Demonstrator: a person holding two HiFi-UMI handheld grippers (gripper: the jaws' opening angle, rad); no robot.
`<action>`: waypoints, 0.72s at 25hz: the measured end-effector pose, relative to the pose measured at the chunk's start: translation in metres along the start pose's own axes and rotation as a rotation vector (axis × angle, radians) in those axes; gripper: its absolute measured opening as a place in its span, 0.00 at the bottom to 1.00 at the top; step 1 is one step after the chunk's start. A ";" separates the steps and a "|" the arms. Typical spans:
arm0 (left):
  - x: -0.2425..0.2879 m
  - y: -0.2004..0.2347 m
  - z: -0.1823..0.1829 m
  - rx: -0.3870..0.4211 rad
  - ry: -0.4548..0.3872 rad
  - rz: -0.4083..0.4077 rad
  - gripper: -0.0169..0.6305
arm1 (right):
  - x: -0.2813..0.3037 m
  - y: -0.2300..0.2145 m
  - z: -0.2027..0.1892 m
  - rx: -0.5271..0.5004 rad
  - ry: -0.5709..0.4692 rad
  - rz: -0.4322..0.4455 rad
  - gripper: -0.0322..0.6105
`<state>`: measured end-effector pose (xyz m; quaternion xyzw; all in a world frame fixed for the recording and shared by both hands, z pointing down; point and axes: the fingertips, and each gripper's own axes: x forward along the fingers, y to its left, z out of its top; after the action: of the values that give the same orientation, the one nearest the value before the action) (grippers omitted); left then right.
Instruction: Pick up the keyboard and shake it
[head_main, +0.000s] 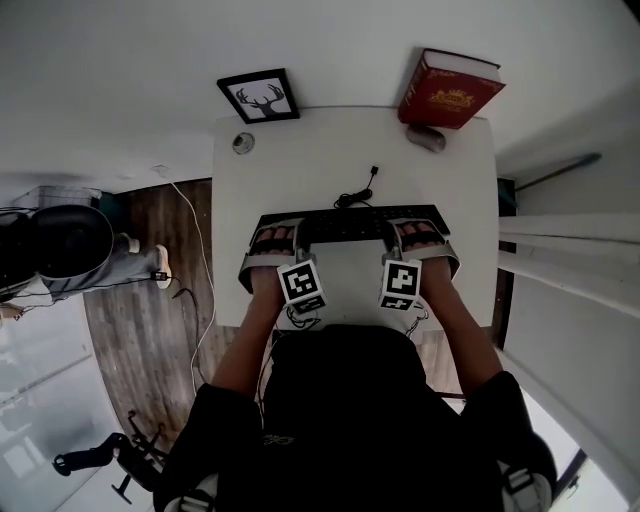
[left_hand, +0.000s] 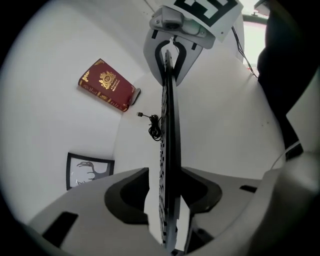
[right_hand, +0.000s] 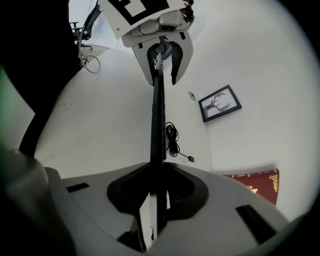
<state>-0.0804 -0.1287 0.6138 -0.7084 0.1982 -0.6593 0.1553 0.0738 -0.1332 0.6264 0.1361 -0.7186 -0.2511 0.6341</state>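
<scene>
L gripper (head_main: 277, 238), R gripper (head_main: 418, 235) at keyboard's (head_main: 350, 222) 2 ends; book (head_main: 452, 92), deer pic (head_main: 258, 97) behind.

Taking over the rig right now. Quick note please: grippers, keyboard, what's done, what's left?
Left gripper: open around the left end of the keyboard, with a gap showing at one of the fingers.
Right gripper: shut on the right end.
Keyboard: lies across the white table, its cable loose behind it. I cannot tell whether it is off the tabletop.
Done: both grippers are set at the ends.
Left: close the left grip, lift, shake.
</scene>
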 end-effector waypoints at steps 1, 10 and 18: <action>0.000 -0.001 0.001 0.013 0.002 0.008 0.27 | -0.001 0.001 0.000 0.007 0.000 0.003 0.17; 0.000 -0.007 0.010 0.013 -0.043 0.022 0.13 | -0.003 0.004 0.000 0.028 -0.002 0.023 0.17; -0.007 -0.004 0.010 0.029 -0.015 -0.062 0.13 | -0.005 -0.007 -0.003 -0.112 0.090 -0.088 0.21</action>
<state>-0.0705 -0.1220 0.6085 -0.7168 0.1654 -0.6613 0.1464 0.0761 -0.1375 0.6186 0.1430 -0.6677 -0.3119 0.6606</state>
